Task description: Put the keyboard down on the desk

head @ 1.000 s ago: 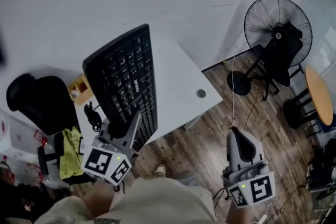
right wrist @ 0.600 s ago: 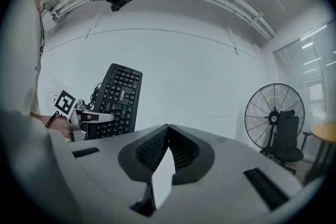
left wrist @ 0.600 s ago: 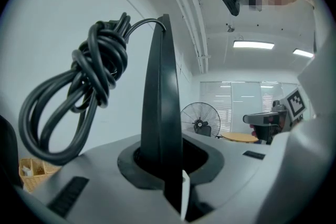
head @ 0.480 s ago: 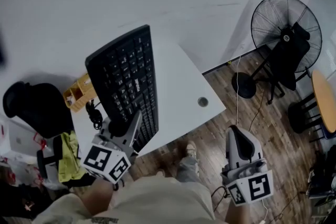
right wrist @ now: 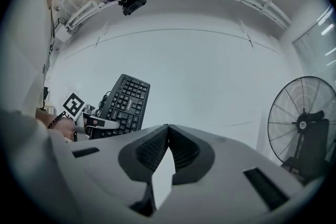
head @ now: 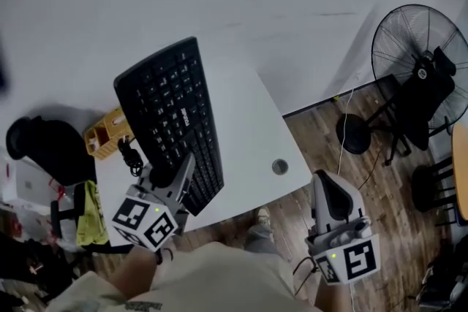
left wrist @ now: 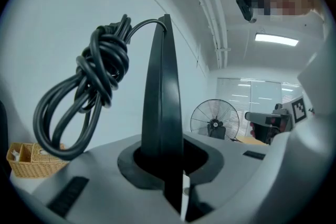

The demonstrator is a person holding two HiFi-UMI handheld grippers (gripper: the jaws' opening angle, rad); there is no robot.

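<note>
A black keyboard (head: 172,120) hangs tilted in the air over the left part of the white desk (head: 252,135), with my left gripper (head: 183,170) shut on its near end. In the left gripper view the keyboard (left wrist: 163,92) stands edge-on between the jaws of the left gripper (left wrist: 165,141), and its coiled black cable (left wrist: 86,94) dangles to the left. My right gripper (head: 330,202) is shut and empty, low at the right above the wooden floor. From the right gripper (right wrist: 168,128) I see the keyboard (right wrist: 126,105) raised against the white wall.
A standing fan (head: 420,58) and a dark chair are at the right on the wood floor. A wicker basket (head: 104,137) and a black office chair (head: 44,150) sit left of the desk. A round cable hole (head: 279,167) marks the desk's near corner.
The head view has shifted, with the desk and fan sliding right and down in it. The keyboard stays in the left gripper, little changed. The right gripper stays shut and low.
</note>
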